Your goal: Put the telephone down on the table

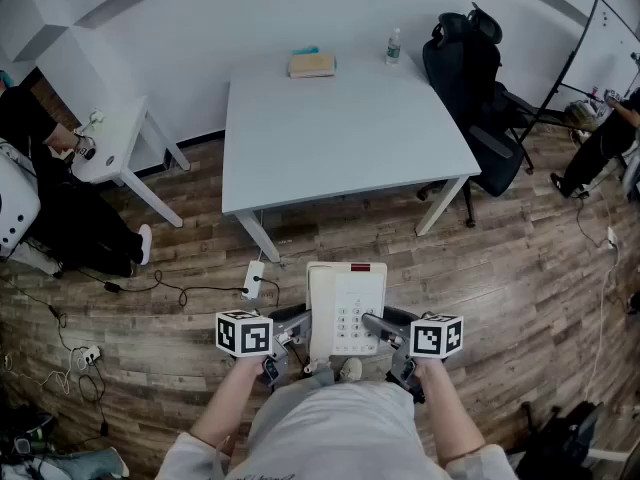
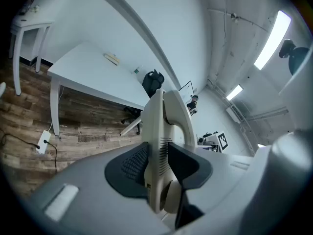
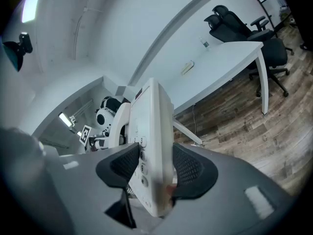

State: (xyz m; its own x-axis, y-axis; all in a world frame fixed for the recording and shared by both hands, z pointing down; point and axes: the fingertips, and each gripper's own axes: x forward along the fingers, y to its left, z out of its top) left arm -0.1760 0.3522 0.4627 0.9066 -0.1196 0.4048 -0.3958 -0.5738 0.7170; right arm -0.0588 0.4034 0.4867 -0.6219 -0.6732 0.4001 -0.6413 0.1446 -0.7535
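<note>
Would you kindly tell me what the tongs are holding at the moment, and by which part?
Both hold the telephone: the left tongs clamp its left edge, by the handset; the right tongs clamp its right edge, over the keypad.

A large white rectangular table (image 1: 340,148) stands on a brown wood-plank floor (image 1: 520,268). At its far edge lie a flat tan box-like object (image 1: 312,65), with something teal just behind it, and, well to the right, a small clear plastic bottle (image 1: 393,48) standing upright. On the floor beside the near left leg lies a white power strip (image 1: 253,279)
</note>
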